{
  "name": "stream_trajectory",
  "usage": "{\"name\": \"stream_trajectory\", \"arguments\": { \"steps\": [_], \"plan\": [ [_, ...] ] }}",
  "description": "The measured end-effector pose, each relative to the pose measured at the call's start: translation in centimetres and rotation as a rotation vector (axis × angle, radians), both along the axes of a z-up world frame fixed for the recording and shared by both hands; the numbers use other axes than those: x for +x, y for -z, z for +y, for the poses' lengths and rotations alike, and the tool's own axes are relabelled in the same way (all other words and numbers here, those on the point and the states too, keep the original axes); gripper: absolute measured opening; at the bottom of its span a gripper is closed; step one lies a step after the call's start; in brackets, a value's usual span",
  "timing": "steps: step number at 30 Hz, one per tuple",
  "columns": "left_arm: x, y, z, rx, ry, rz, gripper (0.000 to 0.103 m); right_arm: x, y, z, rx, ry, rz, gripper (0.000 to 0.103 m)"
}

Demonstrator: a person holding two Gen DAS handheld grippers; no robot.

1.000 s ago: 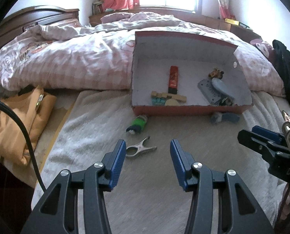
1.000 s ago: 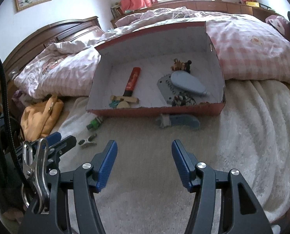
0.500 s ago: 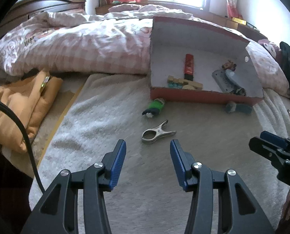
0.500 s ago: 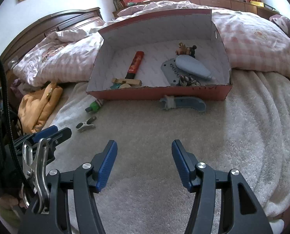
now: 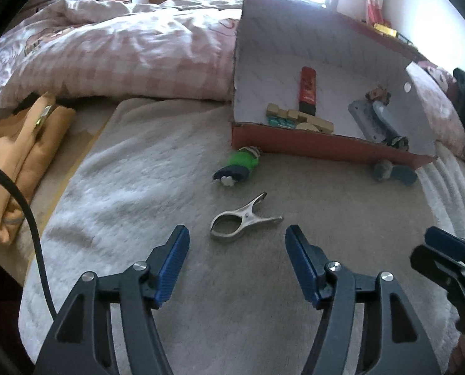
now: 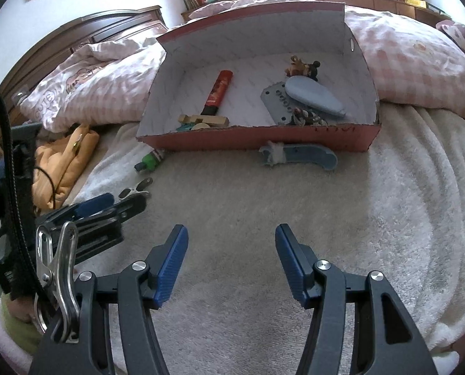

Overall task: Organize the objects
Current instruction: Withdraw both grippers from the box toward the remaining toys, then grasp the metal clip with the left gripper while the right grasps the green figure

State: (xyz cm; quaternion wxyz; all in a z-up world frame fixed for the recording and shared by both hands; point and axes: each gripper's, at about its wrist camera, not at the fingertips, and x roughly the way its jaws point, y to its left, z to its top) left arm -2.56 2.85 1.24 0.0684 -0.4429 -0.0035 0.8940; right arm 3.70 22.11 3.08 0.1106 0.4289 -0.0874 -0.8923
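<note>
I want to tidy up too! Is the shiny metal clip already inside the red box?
No, the metal clip lies on the blanket in front of the red box, outside it.

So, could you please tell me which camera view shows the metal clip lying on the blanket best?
The left wrist view shows the metal clip best: it lies whole and near, just ahead of the opening left claw, nothing between the pads. In the right wrist view the clip is small, far left, partly hidden behind the left claw.
</note>
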Motion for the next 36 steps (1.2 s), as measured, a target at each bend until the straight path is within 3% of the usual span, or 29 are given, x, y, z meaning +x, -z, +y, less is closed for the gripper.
{"name": "stream_trajectory", "arguments": {
  "steps": [16, 20, 22, 36],
  "plan": [
    [-1.2, 0.4, 1.3, -0.055, -0.001, 0.03, 0.064, -0.4, 1.0, 0.2, -0.016, 0.007, -0.022, 0.059],
    [-1.1, 0.3, 1.3, -0.051, 0.006, 0.038, 0.052, -0.5, 1.0, 0.4, -0.018, 0.012, -0.023, 0.059],
    [-0.9, 0.3, 1.4, -0.061, 0.008, 0.041, 0.051, -0.5, 1.1, 0.4, -0.017, 0.014, -0.025, 0.059],
    [1.5, -1.7, -2.6, -0.06, -0.034, 0.063, 0.051, -1.5, 0.5, -2.3, 0.01, -0.02, -0.017, 0.059]
  ]
}}
